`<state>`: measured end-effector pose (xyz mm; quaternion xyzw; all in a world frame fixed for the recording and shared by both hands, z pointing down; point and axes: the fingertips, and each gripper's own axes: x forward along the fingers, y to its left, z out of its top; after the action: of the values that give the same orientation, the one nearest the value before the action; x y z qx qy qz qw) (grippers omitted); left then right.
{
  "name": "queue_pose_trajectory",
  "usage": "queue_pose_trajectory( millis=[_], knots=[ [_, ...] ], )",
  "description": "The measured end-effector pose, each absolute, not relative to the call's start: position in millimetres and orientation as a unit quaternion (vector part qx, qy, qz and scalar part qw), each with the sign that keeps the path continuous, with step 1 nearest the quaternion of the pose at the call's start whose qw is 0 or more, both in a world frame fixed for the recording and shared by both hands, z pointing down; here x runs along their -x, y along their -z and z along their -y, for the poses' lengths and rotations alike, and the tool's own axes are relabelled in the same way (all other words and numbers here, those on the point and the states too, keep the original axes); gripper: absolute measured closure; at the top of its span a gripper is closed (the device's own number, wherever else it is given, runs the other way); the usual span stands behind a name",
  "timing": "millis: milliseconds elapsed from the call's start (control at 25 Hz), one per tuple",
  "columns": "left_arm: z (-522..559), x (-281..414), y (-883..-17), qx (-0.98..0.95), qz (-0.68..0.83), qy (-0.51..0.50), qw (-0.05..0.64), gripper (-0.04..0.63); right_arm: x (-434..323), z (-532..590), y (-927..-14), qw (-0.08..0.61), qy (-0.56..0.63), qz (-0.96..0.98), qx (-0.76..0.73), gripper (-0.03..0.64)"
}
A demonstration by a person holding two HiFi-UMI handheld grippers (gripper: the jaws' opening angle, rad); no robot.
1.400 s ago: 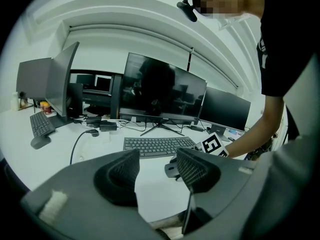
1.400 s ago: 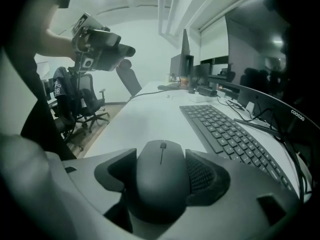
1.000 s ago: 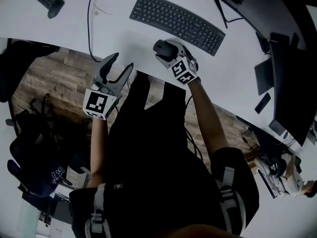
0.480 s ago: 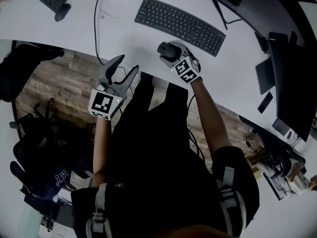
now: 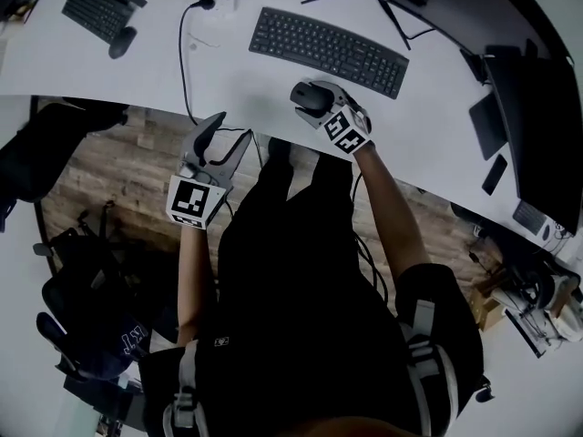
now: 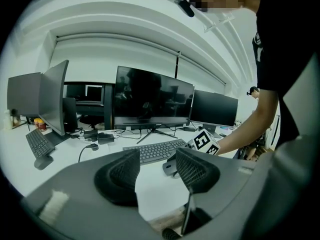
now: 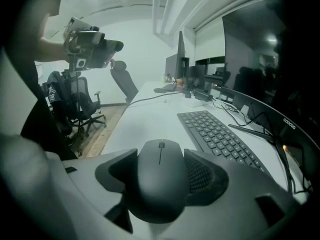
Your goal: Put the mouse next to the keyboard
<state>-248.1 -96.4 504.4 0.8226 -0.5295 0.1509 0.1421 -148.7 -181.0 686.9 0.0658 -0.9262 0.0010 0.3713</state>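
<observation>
A dark mouse (image 5: 308, 96) sits on the white desk (image 5: 228, 76), just in front of the black keyboard (image 5: 328, 48). My right gripper (image 5: 311, 98) is shut on the mouse; in the right gripper view both pads press the sides of the mouse (image 7: 160, 179), with the keyboard (image 7: 220, 136) ahead to the right. My left gripper (image 5: 223, 135) hangs at the desk's front edge over the wooden floor, open and empty. Seen from the left gripper (image 6: 156, 171), the keyboard (image 6: 152, 151) lies beyond the jaws.
A second keyboard (image 5: 96, 12) with its own mouse (image 5: 120, 42) lies at the desk's far left. A black cable (image 5: 182, 57) runs across the desk left of the keyboard. Monitors (image 6: 152, 99) line the back. An office chair (image 5: 82, 271) stands on the floor at left.
The head view has drifted a little. The right gripper keeps the mouse at about the same spot by the keyboard, and the left gripper stays open at the desk edge.
</observation>
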Motion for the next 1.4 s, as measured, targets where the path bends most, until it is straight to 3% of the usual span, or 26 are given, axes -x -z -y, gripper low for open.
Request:
queue_pose_trajectory(
  millis=[1400],
  knots=[
    [101,226,-458,-0.869,0.470,-0.121,0.095,0.385,119,167,-579,0.324,0.003,0.932,-0.163,0.324]
  ],
)
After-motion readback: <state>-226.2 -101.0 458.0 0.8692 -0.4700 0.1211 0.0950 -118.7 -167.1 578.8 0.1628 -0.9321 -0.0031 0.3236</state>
